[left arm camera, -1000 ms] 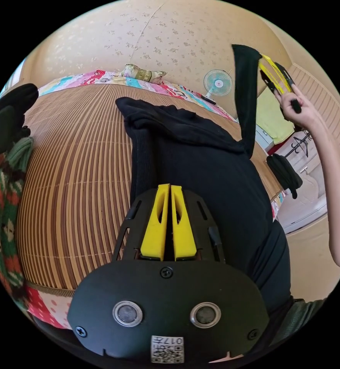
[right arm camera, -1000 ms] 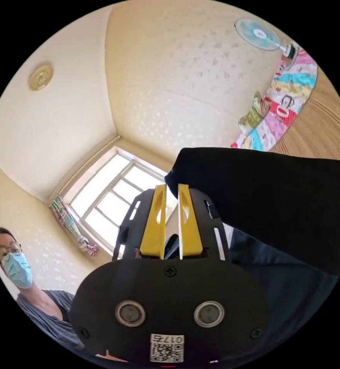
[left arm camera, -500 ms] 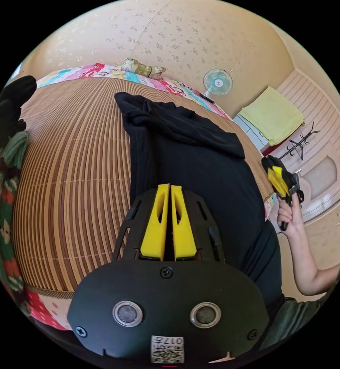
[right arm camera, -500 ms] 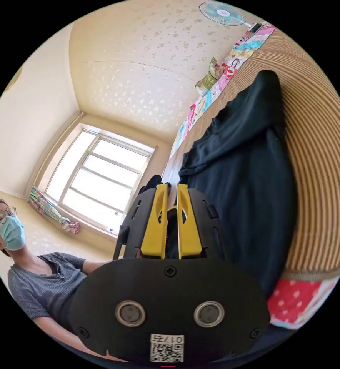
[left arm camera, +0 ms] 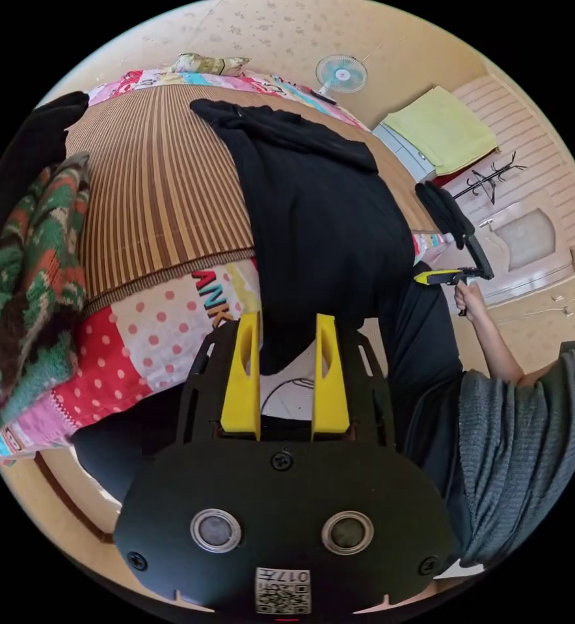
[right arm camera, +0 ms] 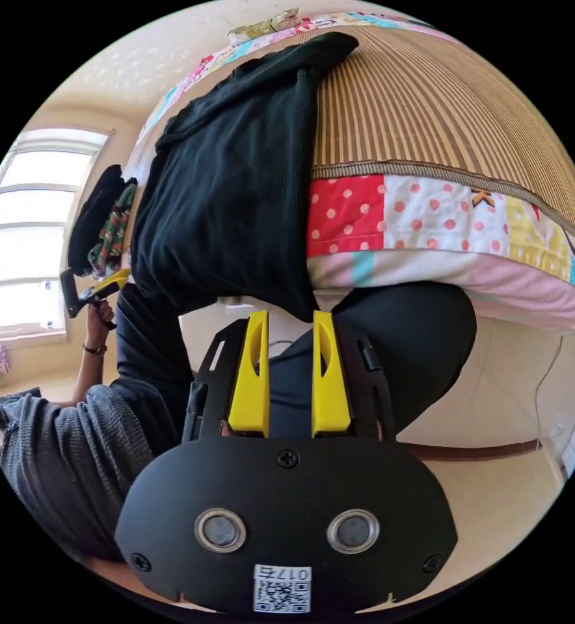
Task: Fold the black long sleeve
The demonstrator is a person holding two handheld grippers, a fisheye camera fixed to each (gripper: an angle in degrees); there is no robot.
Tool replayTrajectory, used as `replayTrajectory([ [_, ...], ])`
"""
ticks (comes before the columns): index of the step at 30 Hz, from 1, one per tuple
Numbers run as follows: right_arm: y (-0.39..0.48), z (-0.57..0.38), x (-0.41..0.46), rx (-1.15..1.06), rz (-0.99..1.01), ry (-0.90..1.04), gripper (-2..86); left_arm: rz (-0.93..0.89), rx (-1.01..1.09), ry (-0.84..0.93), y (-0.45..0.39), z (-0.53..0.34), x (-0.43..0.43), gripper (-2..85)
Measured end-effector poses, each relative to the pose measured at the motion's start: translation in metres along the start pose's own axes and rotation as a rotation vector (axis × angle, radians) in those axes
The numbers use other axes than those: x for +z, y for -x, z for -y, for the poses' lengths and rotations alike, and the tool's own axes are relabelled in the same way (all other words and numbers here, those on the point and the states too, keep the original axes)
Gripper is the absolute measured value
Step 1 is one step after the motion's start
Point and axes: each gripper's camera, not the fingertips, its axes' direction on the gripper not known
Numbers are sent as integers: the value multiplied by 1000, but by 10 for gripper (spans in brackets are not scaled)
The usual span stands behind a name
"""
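A: Left gripper view first: where does the black long sleeve (left arm camera: 320, 214) lie?

B: On the striped mat (left arm camera: 151, 182) of the bed, its long axis running from the far collar end toward the near edge, with the hem draping over the patchwork quilt (left arm camera: 164, 325) down the side.

A: And the left gripper (left arm camera: 286, 338)?

B: Its jaws stand spread apart with nothing between them. The hanging hem corner sits just beyond the tips, straight ahead and slightly up.

A: Right gripper view?

B: The right gripper (right arm camera: 290, 335) is likewise parted and empty. The other hem corner hangs just ahead of its tips, over the quilt edge; the person's dark-clad leg (right arm camera: 391, 344) lies behind.

A: Which is nearer?

B: Each has its own corner about equally close, I judge. The garment lies lengthwise away from both tools, so the coming move looks like a pinch of both hem corners and a lift along that axis toward the collar.

A: Anything nearby?

B: A knitted green sweater (left arm camera: 27, 292) lies off to the side on the bed, well apart from the shirt
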Motion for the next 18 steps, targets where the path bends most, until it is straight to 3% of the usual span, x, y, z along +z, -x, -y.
replayTrajectory([
  [3, 6, 30, 17, -19, -72, 92, 98, 66, 33, 113, -3, 18, 17, 140],
  [7, -10, 60, 43, -24, 38, 236, 110, 83, -24, 147, 27, 41, 20, 119],
  [12, -25, 63, 38, -77, 16, 295, 42, -74, 0, 253, 77, 49, 29, 60],
  [14, -37, 57, 29, -119, 107, 303, 32, -184, 14, 232, 101, 43, 26, 39],
  [18, -75, 28, -26, -331, 639, 136, 21, -525, 113, 91, 137, 28, -4, 35],
])
